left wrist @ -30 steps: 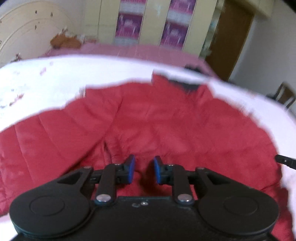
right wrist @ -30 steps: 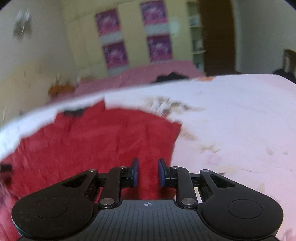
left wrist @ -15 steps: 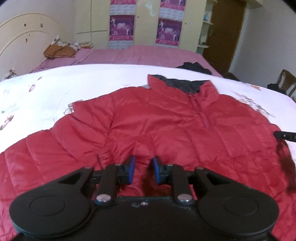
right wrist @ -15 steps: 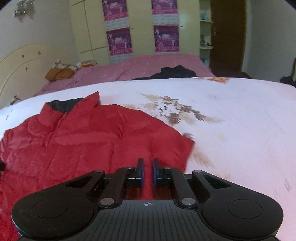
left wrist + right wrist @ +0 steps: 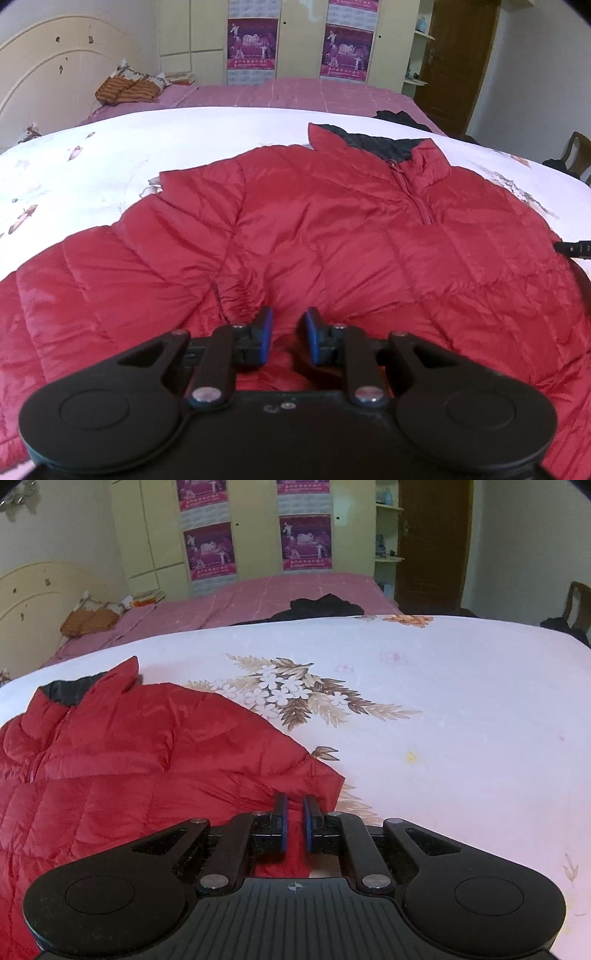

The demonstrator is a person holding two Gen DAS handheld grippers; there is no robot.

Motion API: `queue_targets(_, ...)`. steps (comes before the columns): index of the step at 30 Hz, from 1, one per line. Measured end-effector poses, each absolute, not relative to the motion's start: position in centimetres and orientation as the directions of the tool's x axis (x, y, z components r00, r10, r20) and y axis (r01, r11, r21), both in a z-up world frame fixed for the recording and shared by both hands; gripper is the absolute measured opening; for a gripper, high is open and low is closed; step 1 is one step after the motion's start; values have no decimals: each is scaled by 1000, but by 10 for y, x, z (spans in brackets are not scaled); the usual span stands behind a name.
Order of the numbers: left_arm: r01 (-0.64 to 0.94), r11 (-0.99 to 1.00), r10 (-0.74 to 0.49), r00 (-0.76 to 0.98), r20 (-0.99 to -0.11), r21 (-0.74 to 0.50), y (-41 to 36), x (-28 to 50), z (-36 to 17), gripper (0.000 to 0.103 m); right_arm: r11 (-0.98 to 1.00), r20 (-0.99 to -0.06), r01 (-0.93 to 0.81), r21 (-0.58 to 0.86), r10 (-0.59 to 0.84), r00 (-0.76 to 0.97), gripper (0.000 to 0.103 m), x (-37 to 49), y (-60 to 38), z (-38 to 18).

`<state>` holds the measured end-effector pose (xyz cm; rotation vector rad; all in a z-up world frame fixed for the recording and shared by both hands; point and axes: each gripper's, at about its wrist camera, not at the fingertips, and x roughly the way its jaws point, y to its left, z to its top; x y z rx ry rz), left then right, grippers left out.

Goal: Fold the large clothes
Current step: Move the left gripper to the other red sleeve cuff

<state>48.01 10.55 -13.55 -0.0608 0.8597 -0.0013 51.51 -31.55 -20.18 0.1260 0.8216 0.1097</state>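
Note:
A red quilted jacket (image 5: 332, 229) with a dark-lined collar lies spread front-up on the white flowered bedsheet (image 5: 92, 166). My left gripper (image 5: 288, 317) sits low over the jacket's lower part, left of the zip. Its blue pads (image 5: 266, 332) stand close together, with puckered red fabric pinched between them. In the right wrist view the jacket (image 5: 129, 768) fills the left half. My right gripper (image 5: 294, 801) is at its right corner, pads nearly together on the red edge. A black tip (image 5: 574, 248) shows at the jacket's right edge in the left wrist view.
The flowered sheet (image 5: 461, 720) stretches bare to the right of the jacket. Behind it stands a second bed with a pink cover (image 5: 277, 594) and dark clothing (image 5: 325, 607) on it. A cream headboard (image 5: 55, 74), wardrobe doors with posters, a brown door (image 5: 432, 542) and a chair (image 5: 580, 605) ring the room.
The right gripper's jaws narrowed onto the jacket's right corner as it slid along the jacket towards that edge. Both views went from blurred to steady. The left gripper's jaws kept the same gap.

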Motion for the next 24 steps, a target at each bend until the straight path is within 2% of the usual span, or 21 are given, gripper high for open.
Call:
queue_targets(1, -38, 998, -18, 662, -749, -57, 109, 479, -130, 22, 987, -723, -41, 155, 142, 676, 8, 514, -316, -197)
queue_targets(2, -54, 997, -2, 681, -732, -53, 112, 475, -123, 32, 988, -714, -35, 151, 133, 687, 8, 511, -317, -191)
queue_targets(3, -75, 996, 24, 705, -709, -40, 114, 471, -116, 49, 987, -697, -39, 157, 139, 704, 8, 506, -317, -184)
queue_targets(4, -101, 995, 60, 738, -672, -21, 114, 465, -106, 53, 984, -684, -48, 173, 155, 713, 8, 501, -317, -179)
queue_targets(6, -100, 995, 66, 768, -637, -17, 111, 462, -95, 53, 978, -672, -79, 191, 189, 716, 8, 491, -310, -170)
queue_targets(9, -27, 999, 8, 754, -657, -19, 90, 466, -98, 51, 971, -670, -120, 205, 229, 706, 8, 478, -295, -168)
queue_targets(13, 30, 999, 2, 650, -760, 28, 71, 483, -137, 52, 986, -722, -100, 131, 164, 673, 8, 462, -281, -183)
queue_targets(14, 26, 1000, -4, 656, -754, 17, 73, 485, -142, 53, 989, -745, -92, 115, 147, 651, 8, 461, -281, -191)
queue_targets(24, 38, 999, -15, 655, -756, 13, 76, 492, -145, 54, 993, -749, -80, 91, 121, 651, 8, 458, -280, -197)
